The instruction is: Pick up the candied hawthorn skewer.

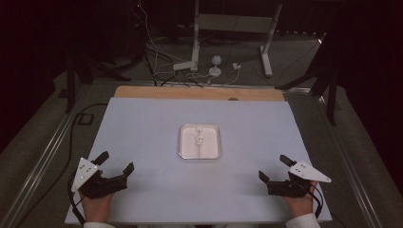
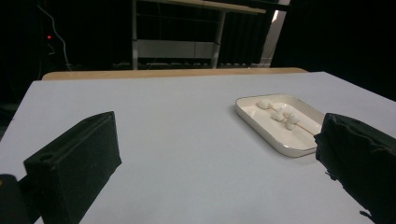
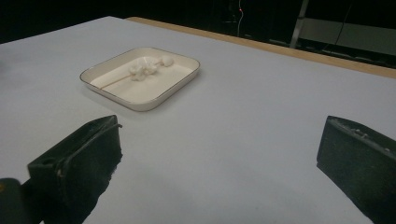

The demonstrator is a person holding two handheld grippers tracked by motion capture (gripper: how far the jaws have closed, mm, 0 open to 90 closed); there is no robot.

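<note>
While both grippers are resting at the near edge of the table (image 1: 142, 118), the white tray (image 1: 183, 142) is sitting at its middle, well apart from each and roughly midway between them. The small white pieces (image 1: 199, 137) are lying in a line along the tray's middle, running away from the person. The left gripper (image 1: 115, 167) is standing with jaws wide apart and empty; the right gripper (image 1: 274, 167) is doing likewise. Neither hand is looking clearly nearer, so either would be reaching inward and forward.
</note>
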